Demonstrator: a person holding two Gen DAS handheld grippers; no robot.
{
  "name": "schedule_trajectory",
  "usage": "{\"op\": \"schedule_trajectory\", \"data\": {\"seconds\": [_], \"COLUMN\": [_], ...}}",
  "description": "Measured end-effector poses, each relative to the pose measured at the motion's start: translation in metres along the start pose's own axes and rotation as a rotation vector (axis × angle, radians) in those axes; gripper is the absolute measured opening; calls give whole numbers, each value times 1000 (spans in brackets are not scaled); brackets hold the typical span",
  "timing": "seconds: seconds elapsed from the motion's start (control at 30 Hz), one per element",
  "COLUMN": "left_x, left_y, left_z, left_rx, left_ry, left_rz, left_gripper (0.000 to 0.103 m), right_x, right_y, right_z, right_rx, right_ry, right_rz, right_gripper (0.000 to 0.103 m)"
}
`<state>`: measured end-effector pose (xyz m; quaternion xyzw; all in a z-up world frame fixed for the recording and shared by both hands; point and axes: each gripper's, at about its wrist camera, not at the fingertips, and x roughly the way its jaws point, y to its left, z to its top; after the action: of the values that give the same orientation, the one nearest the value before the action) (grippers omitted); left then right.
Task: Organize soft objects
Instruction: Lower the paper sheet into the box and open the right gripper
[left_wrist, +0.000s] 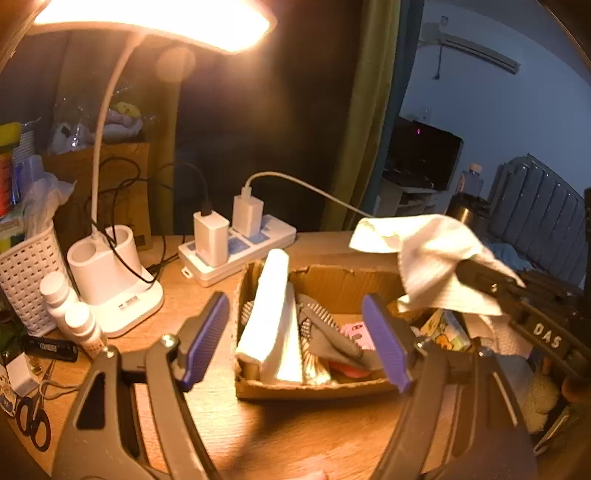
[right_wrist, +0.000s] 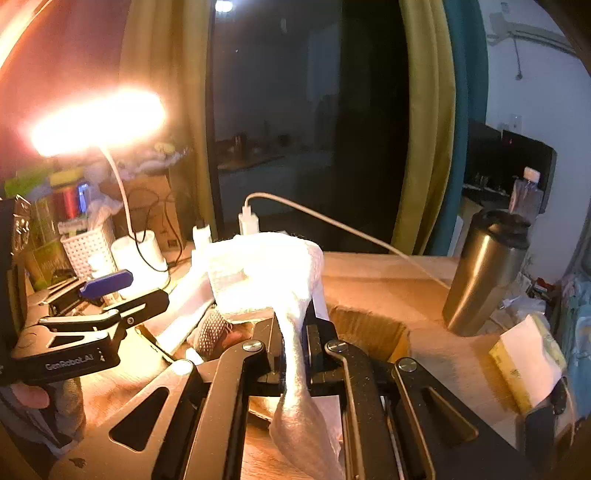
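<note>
A white cloth (left_wrist: 432, 254) hangs over the far right of a cardboard box (left_wrist: 314, 389), pinched in my right gripper (left_wrist: 469, 271). In the right wrist view that cloth (right_wrist: 266, 269) bunches above my right gripper (right_wrist: 295, 354), whose jaws are shut on it, and trails down between them. My left gripper (left_wrist: 299, 339) stands open in front of the box, nothing between its blue pads (left_wrist: 207, 336). Inside the box lie a folded white towel (left_wrist: 273, 314), dotted grey gloves (left_wrist: 325, 332) and something pink (left_wrist: 356, 334). My left gripper (right_wrist: 107, 284) also shows at the left, held by a hand (right_wrist: 29, 397).
A lit desk lamp (left_wrist: 110, 280), a power strip (left_wrist: 236, 251) with chargers and cables, a white basket (left_wrist: 27, 273) and small bottles (left_wrist: 62, 299) crowd the left of the wooden desk (left_wrist: 258, 424). Scissors (left_wrist: 33, 421) lie front left. A steel tumbler (right_wrist: 484, 273) stands right.
</note>
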<state>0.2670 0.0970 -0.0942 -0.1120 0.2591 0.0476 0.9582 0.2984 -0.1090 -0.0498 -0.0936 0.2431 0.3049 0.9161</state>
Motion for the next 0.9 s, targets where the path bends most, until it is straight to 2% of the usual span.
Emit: {"op": "schedule_trajectory", "data": {"seconds": [0.63,0.9], "left_x": [30,31], "left_y": [8,6], "left_z": [-14,-18], "left_rx": [-10,8], "left_ry": [73,78], "left_rz": [-10,-1], "left_gripper": [76,76], "right_x": [57,73], "right_y": [6,4], "right_z": [-34,-45], "right_rx": [6,21], "right_ry": [153,209], "right_rz": [9,2], "right_gripper": [7,7]}}
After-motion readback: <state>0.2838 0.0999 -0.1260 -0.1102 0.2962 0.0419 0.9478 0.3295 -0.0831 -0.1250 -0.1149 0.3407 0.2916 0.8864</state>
